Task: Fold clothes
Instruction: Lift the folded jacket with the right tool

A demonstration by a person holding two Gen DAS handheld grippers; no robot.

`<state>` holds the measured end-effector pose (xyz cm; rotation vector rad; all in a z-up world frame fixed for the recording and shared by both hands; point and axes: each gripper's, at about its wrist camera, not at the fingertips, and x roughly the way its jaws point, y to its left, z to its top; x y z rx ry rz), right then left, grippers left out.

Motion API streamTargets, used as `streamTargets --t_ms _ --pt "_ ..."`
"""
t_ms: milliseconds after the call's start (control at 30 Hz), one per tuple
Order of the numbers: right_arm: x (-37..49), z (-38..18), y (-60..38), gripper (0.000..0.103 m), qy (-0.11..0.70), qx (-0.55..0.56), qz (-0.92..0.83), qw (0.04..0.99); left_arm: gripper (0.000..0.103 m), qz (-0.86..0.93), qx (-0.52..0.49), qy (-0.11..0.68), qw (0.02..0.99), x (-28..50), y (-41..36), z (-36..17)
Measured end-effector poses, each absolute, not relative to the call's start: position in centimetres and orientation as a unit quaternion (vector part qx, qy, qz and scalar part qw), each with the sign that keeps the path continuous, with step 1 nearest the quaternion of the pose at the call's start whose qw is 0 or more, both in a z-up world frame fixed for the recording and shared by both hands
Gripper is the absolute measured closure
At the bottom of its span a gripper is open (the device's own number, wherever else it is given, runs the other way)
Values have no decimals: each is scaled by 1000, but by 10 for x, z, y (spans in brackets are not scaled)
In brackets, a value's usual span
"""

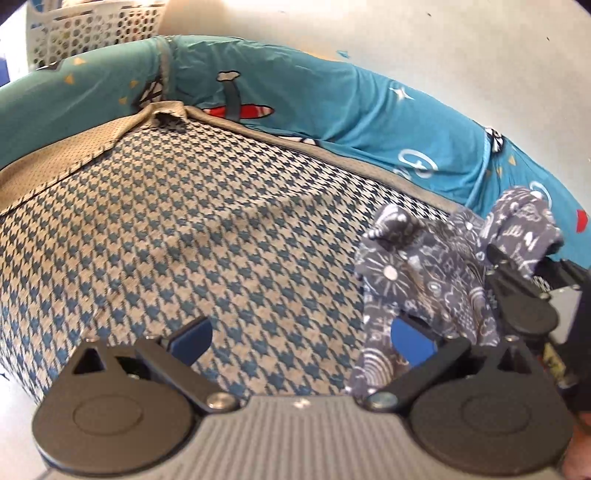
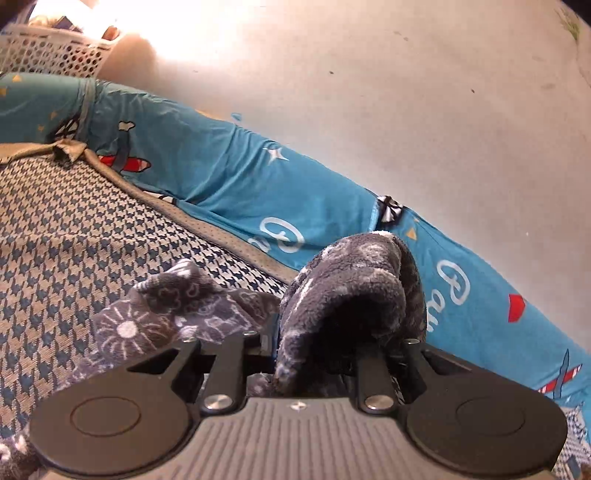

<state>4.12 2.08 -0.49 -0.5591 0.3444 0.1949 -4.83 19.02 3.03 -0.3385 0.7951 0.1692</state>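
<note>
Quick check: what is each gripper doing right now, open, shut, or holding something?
Left gripper: open, nothing between its pads.
Right gripper: shut on the dark grey patterned garment, which bunches up over its fingers.

**What the two wrist views left unseen**

The right gripper's (image 2: 314, 354) fingertips were buried under a bunched fold of the grey printed garment (image 2: 354, 288). The perforated laundry basket (image 1: 92, 29) was cut by the top edge, its contents unreadable. The teal aeroplane-print sheet (image 1: 332, 103) ran past both sides. The far floor (image 2: 221, 37) was washed out by glare.
</note>
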Motion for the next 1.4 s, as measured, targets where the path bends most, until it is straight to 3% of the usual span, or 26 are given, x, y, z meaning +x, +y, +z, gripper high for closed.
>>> streamTargets --t_ms 300,400,667,1033,1400 --pt "57 -50 86 82 198 -370 130 899 0 101 -200 381 897 -53 221 32" --pt "54 -59 90 71 206 -373 148 893 0 114 -215 367 898 -58 232 35" --pt "30 -33 79 58 217 -295 191 911 0 139 -233 364 891 -62 248 35" --pt "-39 20 27 57 227 -185 242 925 0 135 -227 368 891 -61 241 35" --pt "-55 62 -45 57 264 -101 222 933 0 133 -208 371 895 -56 227 35"
